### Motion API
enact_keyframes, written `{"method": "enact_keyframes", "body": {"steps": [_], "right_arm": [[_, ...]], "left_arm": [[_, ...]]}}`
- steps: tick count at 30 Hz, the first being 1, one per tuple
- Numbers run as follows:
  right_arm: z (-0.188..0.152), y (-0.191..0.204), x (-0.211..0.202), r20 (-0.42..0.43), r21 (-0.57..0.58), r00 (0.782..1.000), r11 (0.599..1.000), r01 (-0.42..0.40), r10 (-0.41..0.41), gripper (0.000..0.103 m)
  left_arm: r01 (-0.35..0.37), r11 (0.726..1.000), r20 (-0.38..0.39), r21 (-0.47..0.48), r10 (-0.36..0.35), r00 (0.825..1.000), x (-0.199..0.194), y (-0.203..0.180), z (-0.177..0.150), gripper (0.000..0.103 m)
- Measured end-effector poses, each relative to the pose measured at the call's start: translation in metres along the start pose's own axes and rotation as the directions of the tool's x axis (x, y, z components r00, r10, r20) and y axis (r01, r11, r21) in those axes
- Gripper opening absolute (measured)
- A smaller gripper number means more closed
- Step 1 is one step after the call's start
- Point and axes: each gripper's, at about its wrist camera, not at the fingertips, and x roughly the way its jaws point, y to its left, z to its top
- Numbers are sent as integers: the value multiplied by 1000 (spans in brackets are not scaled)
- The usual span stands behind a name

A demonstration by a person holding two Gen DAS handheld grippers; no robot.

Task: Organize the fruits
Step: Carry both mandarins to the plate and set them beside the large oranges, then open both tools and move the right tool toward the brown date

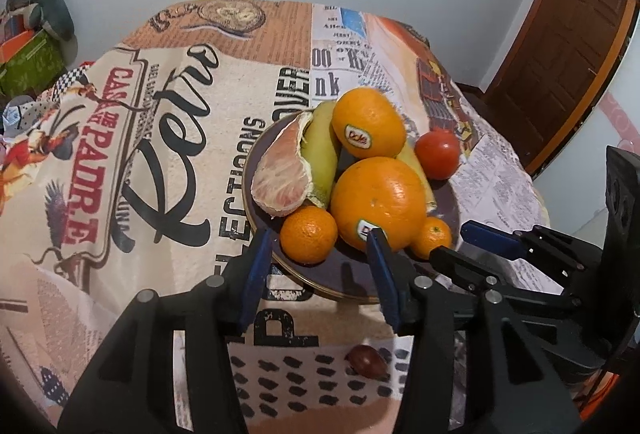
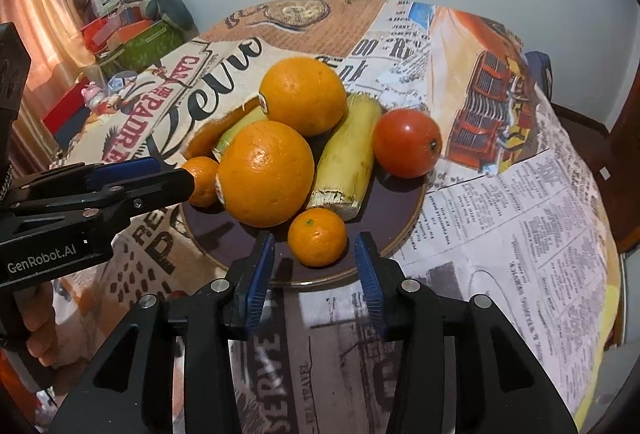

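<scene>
I am looking at a dark plate (image 2: pixel 404 230) on the printed tablecloth (image 2: pixel 520 234) with nearly all the fruit piled on it: two large oranges, one low (image 2: pixel 266 173) and one stacked higher behind it (image 2: pixel 303 96), two pale yellow-green pieces that I am taking for bananas (image 2: pixel 348 162), a peeled pomelo wedge (image 1: pixel 282 170) at the plate's left side, a red tomato (image 2: pixel 407 143) at the far right rim, and two mandarins at the near edge. I am holding the left gripper (image 1: pixel 318 266) spread wide, nothing between its blue pads, with the left mandarin (image 1: pixel 309 234) just beyond its tips. The right gripper (image 2: pixel 314 266) is spread too, and the right mandarin (image 2: pixel 317 236) is sitting just ahead of the gap, not pinched. Judging from the pile, the gathering is mostly done. What I am still seeing off the plate is a small dark reddish thing (image 1: pixel 366 361) lying on the cloth near me, under the left gripper; I cannot tell whether it is a fruit. If it is, it is the piece left to bring over.
</scene>
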Motion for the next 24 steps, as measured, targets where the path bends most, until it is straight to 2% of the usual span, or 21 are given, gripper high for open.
{"method": "enact_keyframes", "body": {"steps": [16, 24], "right_arm": [[-13, 4, -87, 123, 8, 991, 998, 58, -58, 41], [-35, -17, -118, 111, 48, 985, 991, 128, -132, 43]], "left_arm": [[-21, 998, 124, 54, 14, 992, -87, -22, -16, 53], [1, 997, 125, 75, -10, 992, -108, -30, -37, 53]]}}
